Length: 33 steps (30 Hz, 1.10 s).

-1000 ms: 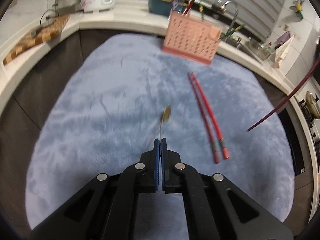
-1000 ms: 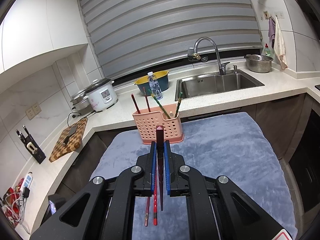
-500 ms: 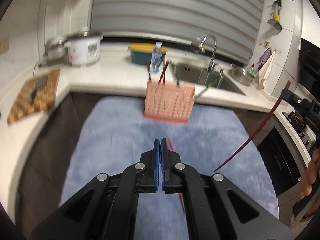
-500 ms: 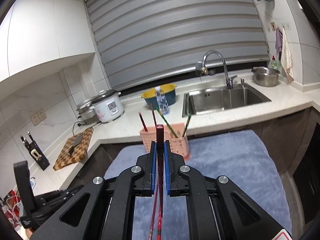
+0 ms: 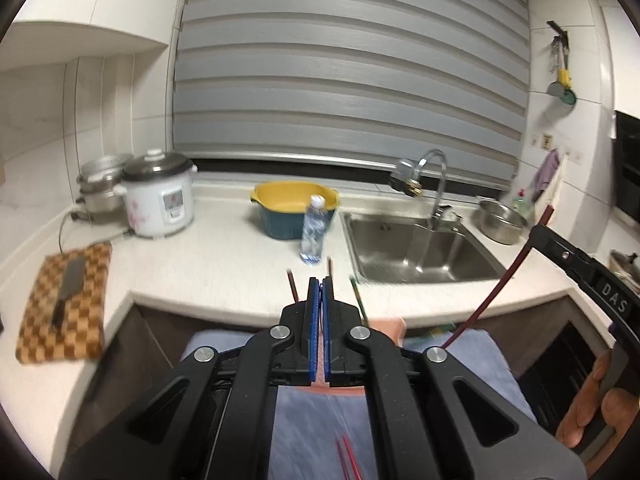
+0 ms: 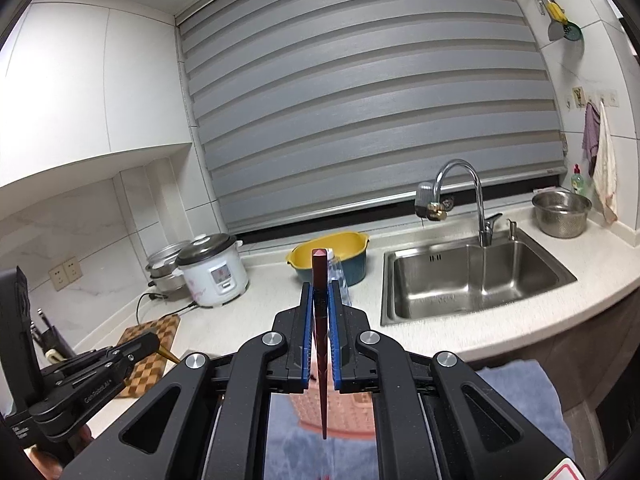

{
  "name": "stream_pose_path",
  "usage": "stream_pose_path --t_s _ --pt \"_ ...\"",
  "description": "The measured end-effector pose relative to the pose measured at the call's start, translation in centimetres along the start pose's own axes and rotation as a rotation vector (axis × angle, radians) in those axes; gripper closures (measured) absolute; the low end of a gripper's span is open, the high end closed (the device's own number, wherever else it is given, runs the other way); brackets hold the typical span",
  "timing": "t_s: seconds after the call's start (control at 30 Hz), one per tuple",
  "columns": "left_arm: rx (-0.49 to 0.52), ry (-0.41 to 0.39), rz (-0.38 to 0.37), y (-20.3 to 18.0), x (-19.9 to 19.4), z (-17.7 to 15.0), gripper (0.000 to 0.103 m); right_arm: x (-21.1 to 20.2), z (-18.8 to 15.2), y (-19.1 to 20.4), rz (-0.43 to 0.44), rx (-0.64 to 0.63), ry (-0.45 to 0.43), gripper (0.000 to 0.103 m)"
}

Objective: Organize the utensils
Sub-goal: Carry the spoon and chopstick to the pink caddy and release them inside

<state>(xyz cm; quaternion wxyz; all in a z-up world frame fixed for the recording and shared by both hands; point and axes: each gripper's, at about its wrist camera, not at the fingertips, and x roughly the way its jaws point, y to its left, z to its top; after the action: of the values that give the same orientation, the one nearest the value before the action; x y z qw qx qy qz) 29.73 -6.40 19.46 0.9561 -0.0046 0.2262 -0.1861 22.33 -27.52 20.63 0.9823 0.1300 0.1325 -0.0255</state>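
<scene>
A pink perforated plastic utensil basket [image 6: 340, 412] stands on the blue-grey fleece mat [image 6: 516, 396], below both grippers. The right gripper [image 6: 320, 312] is clamped on a dark red chopstick [image 6: 320, 280], tip pointing down over the basket. The left gripper [image 5: 321, 300] has its blue pads pressed together on a thin brass-coloured utensil [image 6: 170, 357].

White speckled countertop [image 5: 224, 256] carries: checkered cutting board [image 5: 66, 304] with knife [image 5: 68, 286] on top; white rice cooker [image 5: 158, 196]; steel pot [image 5: 100, 192] beside cooker; yellow-and-teal basin [image 5: 294, 210]; water bottle [image 5: 314, 228] in front of basin; steel colander bowl [image 6: 562, 213]. Blue mat [image 6: 520, 396] carries pink utensil basket [image 6: 352, 412] and red chopsticks [image 5: 347, 458].
</scene>
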Motion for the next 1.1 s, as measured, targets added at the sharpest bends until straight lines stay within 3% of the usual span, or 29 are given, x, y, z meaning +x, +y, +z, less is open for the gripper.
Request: stream_pose_path --t_s 0.23,0.6,0.87,1.03,1.1 --pt "0.009 0.034 0.058 1.2 7.1 2.0 0.102 6.6 1.5 0.2 -0.019 -0.016 -0.011 0.096" --pt "0.004 0.175 0.053 1.9 16.0 -2.3 0.102 14.1 -1.2 -0.3 -0.025 -0.024 0.066 0.096" --pt "-0.031 0.223 0.020 2.1 17.9 -4.1 0.102 16.3 -3.6 -0.6 -0.036 -0.053 0.140 0.095" --pt "-0.046 0.217 0.020 1.9 17.5 -4.2 0.099 15.9 -3.6 -0.7 -0.042 -0.063 0.133 0.078" --pt "-0.042 0.213 0.033 1.8 17.1 -4.2 0.090 15.5 -3.5 -0.7 -0.041 -0.058 0.126 0.074"
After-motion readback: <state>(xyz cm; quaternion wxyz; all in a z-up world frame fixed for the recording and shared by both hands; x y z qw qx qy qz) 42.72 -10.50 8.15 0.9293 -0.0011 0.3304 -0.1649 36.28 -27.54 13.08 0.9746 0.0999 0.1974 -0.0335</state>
